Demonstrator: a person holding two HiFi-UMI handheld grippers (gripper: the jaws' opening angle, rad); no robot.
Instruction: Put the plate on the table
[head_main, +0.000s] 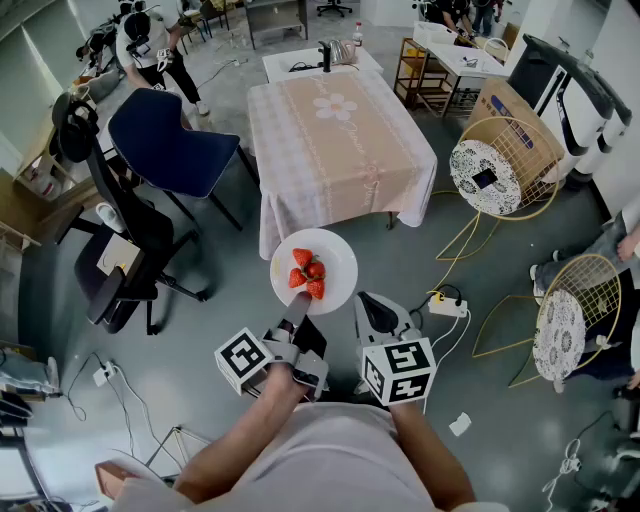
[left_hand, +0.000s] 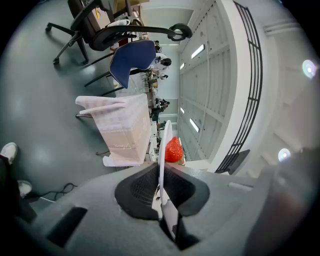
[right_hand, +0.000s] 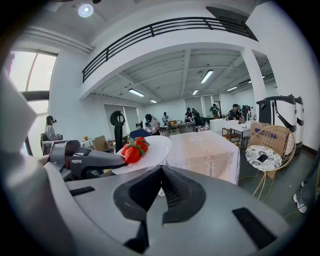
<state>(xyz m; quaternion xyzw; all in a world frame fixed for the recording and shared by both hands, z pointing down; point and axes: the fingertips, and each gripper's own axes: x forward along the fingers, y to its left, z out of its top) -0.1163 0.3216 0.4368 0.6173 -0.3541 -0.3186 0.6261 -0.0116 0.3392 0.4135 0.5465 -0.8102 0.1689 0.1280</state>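
Observation:
A white plate (head_main: 335, 262) carrying three strawberries (head_main: 308, 273) hangs in the air over the grey floor, just short of the near edge of the table (head_main: 340, 140) with its pink checked cloth. My left gripper (head_main: 297, 308) is shut on the plate's near rim. In the left gripper view the plate (left_hand: 164, 150) stands edge-on between the pads, with a strawberry (left_hand: 173, 150) beyond them. My right gripper (head_main: 366, 303) is shut with nothing in it, its tip close to the plate's right near edge. From the right gripper (right_hand: 161, 172) the plate (right_hand: 150, 149) shows ahead and to the left.
A blue chair (head_main: 175, 150) and a black office chair (head_main: 120, 250) stand left of the table. Two wire-frame round stools (head_main: 497, 170) (head_main: 560, 320) are on the right. A power strip (head_main: 447, 305) with cables lies on the floor. People work at the back.

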